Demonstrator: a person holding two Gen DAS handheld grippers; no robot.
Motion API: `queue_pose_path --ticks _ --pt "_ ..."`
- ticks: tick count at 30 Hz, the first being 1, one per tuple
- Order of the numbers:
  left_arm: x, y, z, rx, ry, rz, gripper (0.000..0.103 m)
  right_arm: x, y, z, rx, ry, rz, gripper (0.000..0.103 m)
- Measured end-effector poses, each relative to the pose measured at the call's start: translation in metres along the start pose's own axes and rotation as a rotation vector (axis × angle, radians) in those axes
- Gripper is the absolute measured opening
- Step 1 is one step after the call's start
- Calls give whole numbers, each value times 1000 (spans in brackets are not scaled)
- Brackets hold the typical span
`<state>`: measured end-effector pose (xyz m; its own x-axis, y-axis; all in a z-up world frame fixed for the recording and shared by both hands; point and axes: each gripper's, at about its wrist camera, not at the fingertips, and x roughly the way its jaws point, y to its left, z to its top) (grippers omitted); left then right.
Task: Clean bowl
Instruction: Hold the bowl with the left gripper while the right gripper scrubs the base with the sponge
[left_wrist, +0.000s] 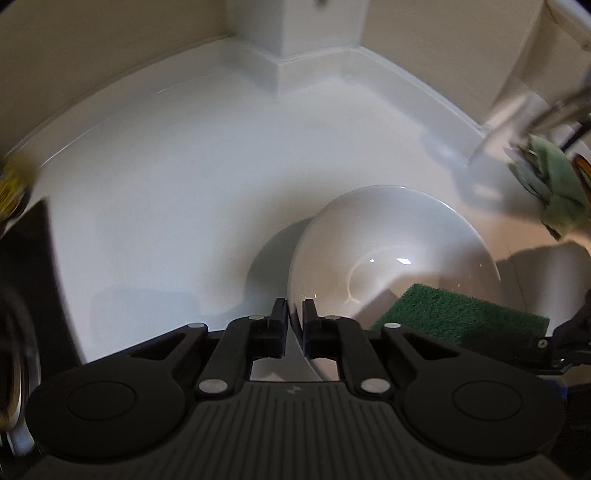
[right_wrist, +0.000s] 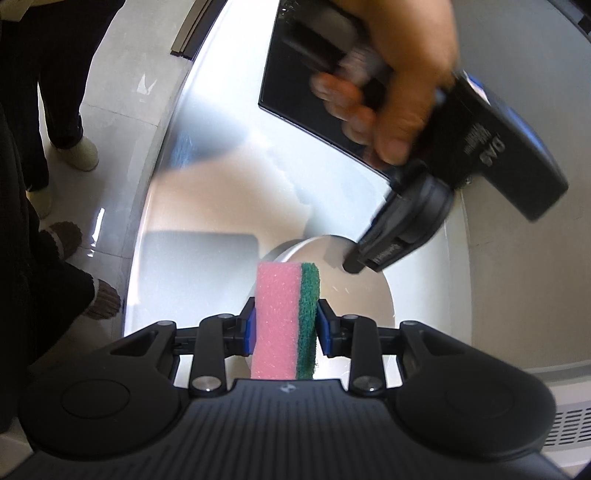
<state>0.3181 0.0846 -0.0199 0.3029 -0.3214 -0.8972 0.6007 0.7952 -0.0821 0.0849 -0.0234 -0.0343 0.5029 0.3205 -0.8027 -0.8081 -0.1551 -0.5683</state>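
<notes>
A white bowl (left_wrist: 391, 251) is tilted over the white sink basin (left_wrist: 166, 192). My left gripper (left_wrist: 294, 321) is shut on the bowl's near rim, one finger inside and one outside. My right gripper (right_wrist: 285, 325) is shut on a pink sponge with a green scouring side (right_wrist: 284, 317). The sponge's green side (left_wrist: 461, 314) reaches into the bowl from the right in the left wrist view. In the right wrist view the bowl (right_wrist: 354, 288) lies behind the sponge, with the left gripper (right_wrist: 399, 243) and the hand (right_wrist: 391, 74) holding it above.
A blurred tap (left_wrist: 532, 110) and a green cloth (left_wrist: 554, 184) sit at the sink's right. A drain (left_wrist: 14, 369) shows at the left edge. Feet in slippers (right_wrist: 74, 151) stand on the tiled floor left of the basin.
</notes>
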Motion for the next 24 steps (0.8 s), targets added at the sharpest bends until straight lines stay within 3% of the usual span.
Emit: queue_pose_path --ticks 11,19,21,24 --pt "4 -2 1 4 39 4 18 1 -4 -4 4 -19 4 27" --pt "6 -4 1 25 60 4 14 -4 1 -11 -62 -36 -11 27" --pt "7 0 7 34 74 -19 20 -5 -1 -13 -52 -33 -8 27" --pt "-2 -5 -3 -56 44 49 24 -5 -2 -14 -45 -36 -6 27"
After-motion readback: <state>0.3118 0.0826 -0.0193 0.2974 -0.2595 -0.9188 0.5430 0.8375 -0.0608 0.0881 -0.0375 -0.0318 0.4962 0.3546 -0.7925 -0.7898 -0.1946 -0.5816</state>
